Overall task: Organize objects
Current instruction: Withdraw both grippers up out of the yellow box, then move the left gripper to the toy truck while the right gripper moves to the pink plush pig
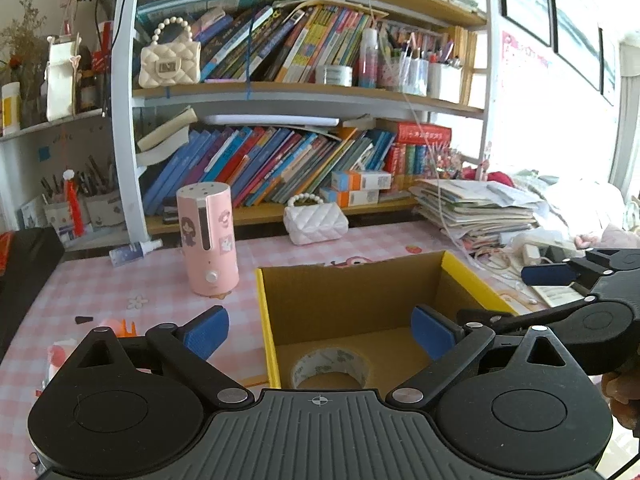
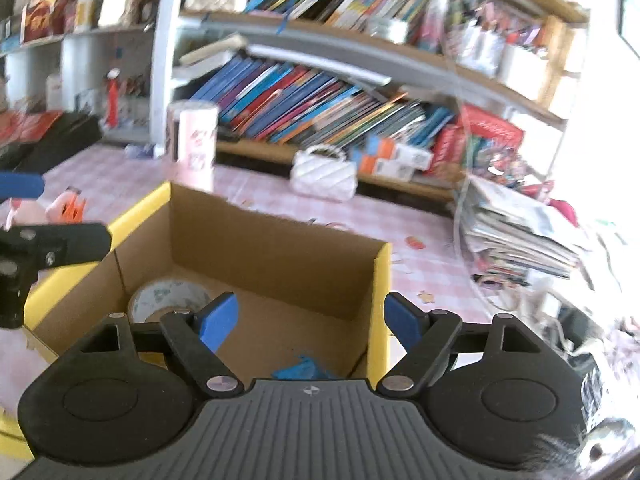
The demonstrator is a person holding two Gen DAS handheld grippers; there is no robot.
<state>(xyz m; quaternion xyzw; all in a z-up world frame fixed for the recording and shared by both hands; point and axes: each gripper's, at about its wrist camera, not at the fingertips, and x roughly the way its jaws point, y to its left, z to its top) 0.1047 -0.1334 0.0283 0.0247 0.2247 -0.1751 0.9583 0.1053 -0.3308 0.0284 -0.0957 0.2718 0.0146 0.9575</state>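
Note:
An open cardboard box (image 1: 352,300) with yellow rims stands on the pink checked table; it also shows in the right wrist view (image 2: 280,248). A roll of tape (image 1: 330,366) lies on its floor, also seen in the right wrist view (image 2: 170,296), with a blue crumpled scrap (image 2: 302,368) near the front. My left gripper (image 1: 320,336) is open and empty above the box's near left edge. My right gripper (image 2: 310,322) is open and empty above the box's near right corner. The right gripper also shows at the right in the left wrist view (image 1: 576,280).
A pink cylinder humidifier (image 1: 208,240) and a white quilted purse (image 1: 316,222) stand behind the box. A bookshelf (image 1: 280,92) full of books rises at the back. A paper stack (image 1: 476,208) lies right. Small pink and orange toys (image 2: 64,204) lie left of the box.

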